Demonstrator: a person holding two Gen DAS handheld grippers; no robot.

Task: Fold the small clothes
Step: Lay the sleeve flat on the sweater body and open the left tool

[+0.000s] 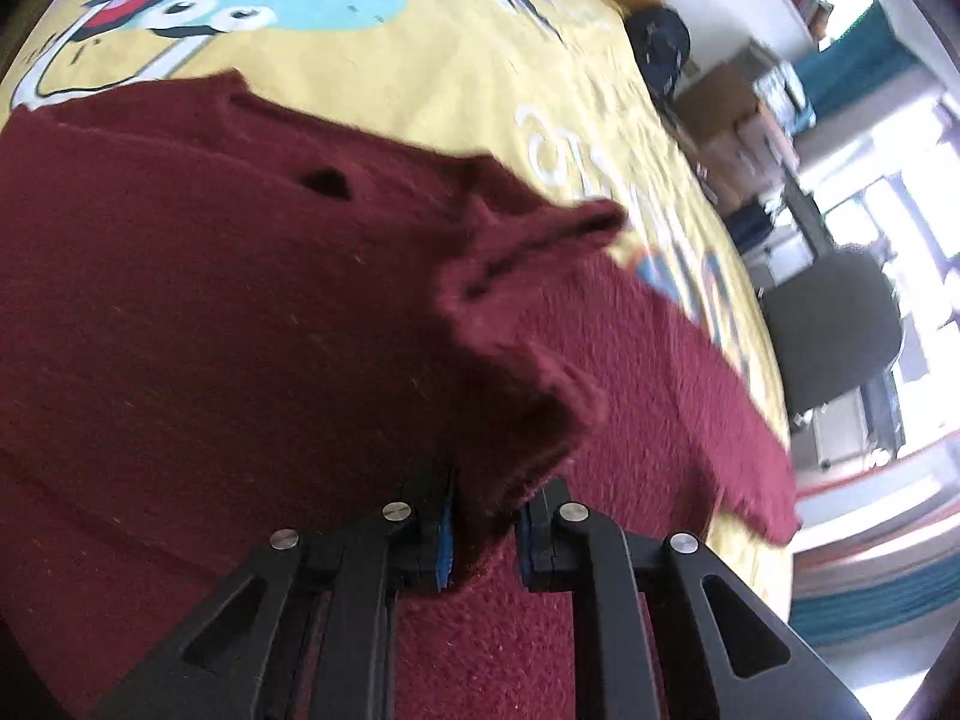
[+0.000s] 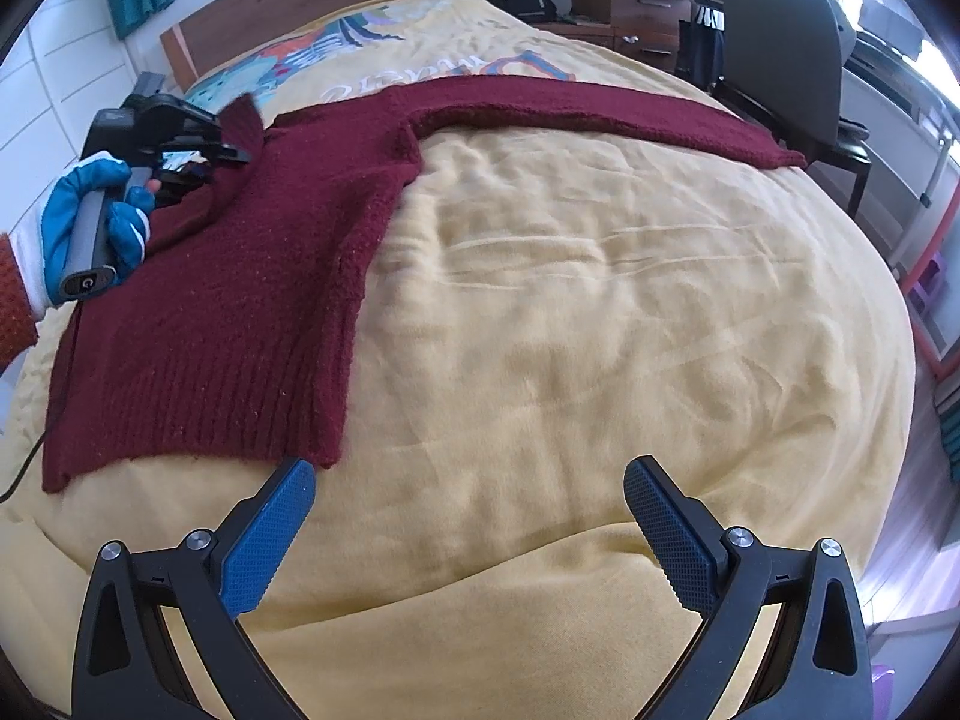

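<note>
— Maroon knit sweater (image 1: 252, 324) filling lower left of the left wrist view; left gripper (image 1: 485, 531) pinching a bunched fold, nearly closed on it.
— Soft, floppy, probably sagging if lifted.
— Right wrist view: lying upper left on yellow bedspread (image 2: 570, 330), sleeve (image 2: 600, 108) stretching toward upper right.
— Right gripper (image 2: 469, 495) gaping wide, gripping nothing. Taking the hem corner, likely.

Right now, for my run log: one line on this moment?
left gripper: shut on sweater | right gripper: open, empty | sleeve: spread out
</note>
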